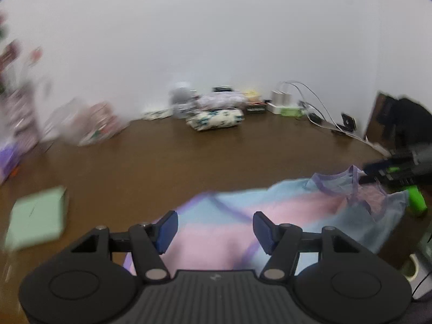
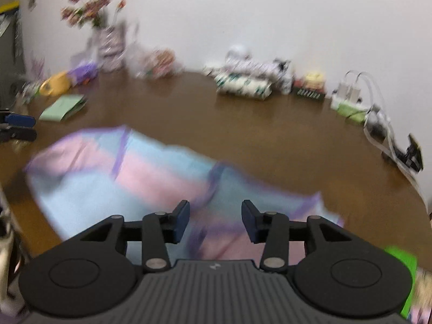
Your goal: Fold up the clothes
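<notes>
Left wrist view: left gripper (image 1: 215, 229) hangs over the near end of the shirt (image 1: 270, 216), jaws apart w/ nothing between them, just cloth showing in the gap below. Shirt is pastel pink/blue w/ purple trim, lying on the brown surface (image 1: 189, 156) toward its near right part, neck opening (image 1: 337, 186) at the right end. The right gripper (image 1: 388, 172) pokes in from the right edge, by the collar; can't tell its jaws from here, too blurry. A green thing (image 1: 417, 202) sits just past the shirt on the right. A mint-green pad (image 1: 37, 221) lies near the left edge, well apart from the shirt. Along the far edge by the wall: a folded patterned bundle (image 1: 216, 118), white chargers w/ cables (image 1: 283, 97), other blurred stuff.

Right wrist view: right gripper (image 2: 215, 221), jaws apart too, empty, shirt (image 2: 135, 167) spread under and beyond them, running off to the left. Pretty motion-blurred tbh. The left gripper (image 2: 19, 127) shows at the left edge, near the shirt's far end. Same mint-green pad (image 2: 63, 108) beyond it, flowers in a vase (image 2: 108, 40) at the far left corner, patterned bundle (image 2: 243, 86) and chargers (image 2: 348, 94) along the far edge.
</notes>
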`<state>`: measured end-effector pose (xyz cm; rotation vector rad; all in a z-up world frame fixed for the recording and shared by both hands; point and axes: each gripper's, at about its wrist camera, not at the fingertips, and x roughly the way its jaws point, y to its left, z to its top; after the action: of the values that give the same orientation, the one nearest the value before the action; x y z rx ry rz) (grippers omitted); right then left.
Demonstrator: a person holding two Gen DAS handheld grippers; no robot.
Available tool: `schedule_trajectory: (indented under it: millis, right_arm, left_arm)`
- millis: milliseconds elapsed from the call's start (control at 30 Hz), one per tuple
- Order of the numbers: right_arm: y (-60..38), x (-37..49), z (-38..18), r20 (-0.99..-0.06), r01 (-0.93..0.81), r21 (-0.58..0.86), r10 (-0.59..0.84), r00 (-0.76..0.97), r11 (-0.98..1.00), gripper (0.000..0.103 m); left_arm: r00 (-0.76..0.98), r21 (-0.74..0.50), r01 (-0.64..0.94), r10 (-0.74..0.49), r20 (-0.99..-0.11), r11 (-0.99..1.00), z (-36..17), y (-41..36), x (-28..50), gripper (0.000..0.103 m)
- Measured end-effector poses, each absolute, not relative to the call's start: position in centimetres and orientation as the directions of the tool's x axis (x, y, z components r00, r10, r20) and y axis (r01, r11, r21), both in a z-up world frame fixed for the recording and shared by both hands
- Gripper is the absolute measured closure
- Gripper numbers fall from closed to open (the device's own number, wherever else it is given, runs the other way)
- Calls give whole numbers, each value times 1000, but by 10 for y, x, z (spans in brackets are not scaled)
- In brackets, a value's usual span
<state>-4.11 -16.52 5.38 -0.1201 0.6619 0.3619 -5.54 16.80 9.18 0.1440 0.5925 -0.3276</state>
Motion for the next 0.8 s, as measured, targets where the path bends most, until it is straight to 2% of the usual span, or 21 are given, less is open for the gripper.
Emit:
schedule_trajectory:
  millis: [133, 200, 267, 333, 367, 400, 533, 633, 800]
  right_arm:
    - [-163, 18, 44, -656, -280, 162, 315, 686, 946, 64]
    - [-159, 31, 33, -671, -239, 231, 332, 663, 943, 65]
    - [-156, 38, 22, -674, -204, 271, 337, 657, 940, 68]
    - [-157, 48, 13, -678, -169, 312, 344, 650, 935, 75]
    - [-158, 54, 9, -682, -144, 329, 341, 647, 933, 78]
    - [-160, 58, 5, -684, -118, 341, 332, 650, 933, 79]
    - [-166, 63, -3, -671, -85, 380, 338, 660, 921, 87]
    - [-167, 61, -5, -655, -95, 401, 358, 665, 911, 101]
    - [-176, 34, 14, -583, -131, 423, 380, 719, 897, 101]
  left_arm:
    - [659, -53, 389, -317, -682, 920, 65, 126, 20, 46]
    - [629, -90, 329, -290, -721, 940, 49, 125, 44, 52]
    - [616, -133, 256, -268, -741, 957, 36, 130, 61, 54]
    - [614, -178, 202, -266, -743, 963, 31, 136, 72, 67]
    - [614, -198, 196, -278, -738, 960, 28, 136, 76, 86]
    - [608, -222, 192, -293, -738, 956, 25, 137, 79, 96]
    - [611, -278, 164, -319, -724, 946, 19, 142, 83, 100]
    - [631, -295, 171, -334, -701, 940, 21, 142, 78, 102]
    - [687, -269, 204, -333, -646, 941, 38, 147, 46, 103]
